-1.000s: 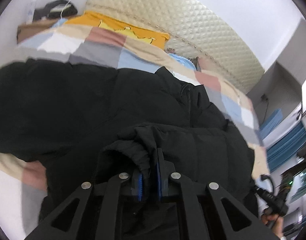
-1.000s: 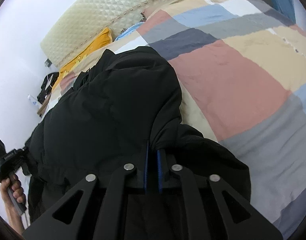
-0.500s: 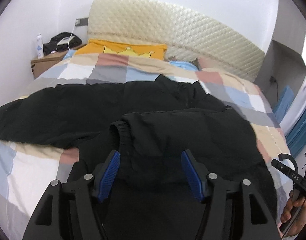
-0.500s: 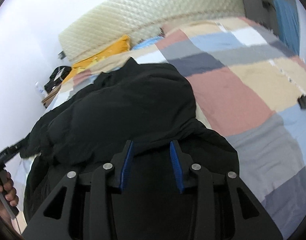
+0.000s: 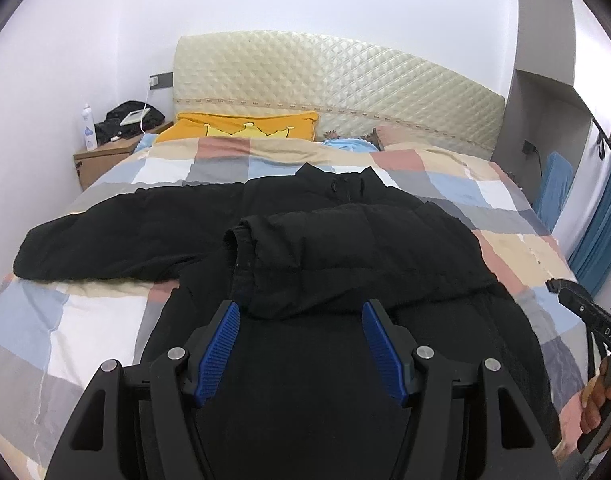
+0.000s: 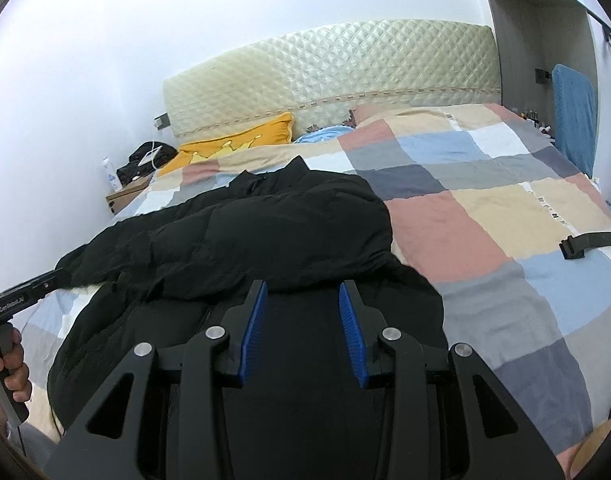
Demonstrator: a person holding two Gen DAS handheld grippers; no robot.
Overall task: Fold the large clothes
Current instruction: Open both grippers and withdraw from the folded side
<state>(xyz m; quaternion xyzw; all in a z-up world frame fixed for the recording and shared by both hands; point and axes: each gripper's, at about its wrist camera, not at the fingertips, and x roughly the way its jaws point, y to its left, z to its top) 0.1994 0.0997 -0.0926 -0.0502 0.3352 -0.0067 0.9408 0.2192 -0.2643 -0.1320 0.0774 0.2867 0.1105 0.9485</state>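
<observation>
A black padded jacket [image 5: 345, 248] lies on the checked bedcover [image 5: 85, 320], collar toward the headboard. One sleeve is folded across its chest, cuff [image 5: 241, 240] at the middle. The other sleeve [image 5: 105, 236] stretches out flat to the left. My left gripper [image 5: 300, 306] hovers open above the jacket's lower body, nothing between its blue pads [image 5: 217, 348]. In the right wrist view the jacket [image 6: 265, 232] fills the middle, and my right gripper [image 6: 302, 285] stands open over it, holding nothing.
A quilted headboard [image 5: 337, 76] and yellow pillow [image 5: 241, 128] are at the far end. A nightstand [image 5: 101, 160] with a bottle stands far left. A black strap [image 6: 585, 244] lies on the cover at right. A hand [image 6: 13, 364] grips a handle at the left edge.
Both grippers were shut on jacket fabric a second ago; both have opened and let go. They have drawn back and risen, leaving the sleeve folded over the chest.
</observation>
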